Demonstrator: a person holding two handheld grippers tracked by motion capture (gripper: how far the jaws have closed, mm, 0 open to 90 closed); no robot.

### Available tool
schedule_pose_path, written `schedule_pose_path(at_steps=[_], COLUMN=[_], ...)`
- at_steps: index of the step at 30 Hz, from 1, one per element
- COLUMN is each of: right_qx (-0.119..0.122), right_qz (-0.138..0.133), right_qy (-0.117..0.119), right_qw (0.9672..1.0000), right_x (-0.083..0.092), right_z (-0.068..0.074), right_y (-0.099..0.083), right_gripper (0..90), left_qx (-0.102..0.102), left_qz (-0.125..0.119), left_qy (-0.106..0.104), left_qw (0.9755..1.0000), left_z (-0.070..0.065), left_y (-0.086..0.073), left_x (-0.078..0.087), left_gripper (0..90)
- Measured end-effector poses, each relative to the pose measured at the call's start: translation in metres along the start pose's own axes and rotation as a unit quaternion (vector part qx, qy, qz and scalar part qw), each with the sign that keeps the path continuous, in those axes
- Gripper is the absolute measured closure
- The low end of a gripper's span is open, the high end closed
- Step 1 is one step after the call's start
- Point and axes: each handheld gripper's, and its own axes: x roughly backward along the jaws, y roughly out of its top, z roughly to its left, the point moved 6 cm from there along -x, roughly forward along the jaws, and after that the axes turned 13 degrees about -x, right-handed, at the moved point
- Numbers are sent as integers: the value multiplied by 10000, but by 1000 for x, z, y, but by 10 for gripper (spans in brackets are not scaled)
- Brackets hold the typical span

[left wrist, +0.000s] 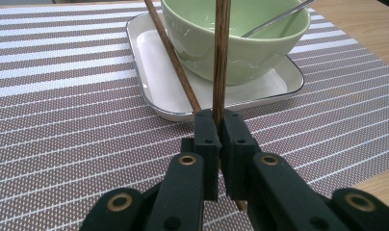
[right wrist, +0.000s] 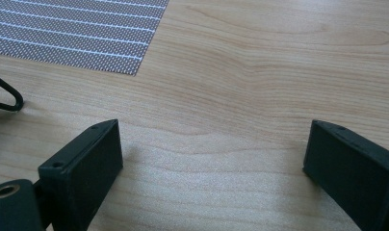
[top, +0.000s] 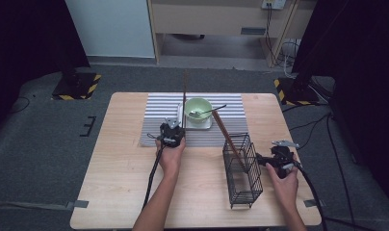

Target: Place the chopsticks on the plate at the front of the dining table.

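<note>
Toward the left of the high view, the left gripper is sitting in the person's left hand at the near edge of the striped mat, and its jaws are pinching a wooden chopstick that is standing nearly upright. In the left gripper view, the left gripper is pressing its two black pads together on the chopstick, which is rising straight up in front of the green bowl. The bowl is resting on a white tray, with a metal spoon leaning inside it, and a second chopstick is lying slanted across the tray's edge just beside the bowl. Farther right in the high view, a black wire basket is standing on the bare wooden table, and another chopstick is leaning out of it toward the bowl. At the far right, the right gripper is hovering just beside the basket in the right hand. In the right gripper view, the right gripper is holding its jaws spread wide over bare table wood, gripping nothing.
</note>
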Motion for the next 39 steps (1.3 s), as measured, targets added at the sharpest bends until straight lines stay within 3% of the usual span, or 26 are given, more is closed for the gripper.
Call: schedule_pose_path(at_steps=[39], right_qx=[-5], right_qz=[1], right_qy=[-2], right_qw=[10000], right_x=[0], right_z=[0], right_y=[0], right_gripper=[63], left_qx=[212], left_qz=[13], left_qy=[-10], left_qw=[9998], left_z=[6], left_y=[-7], left_x=[3], left_gripper=[858])
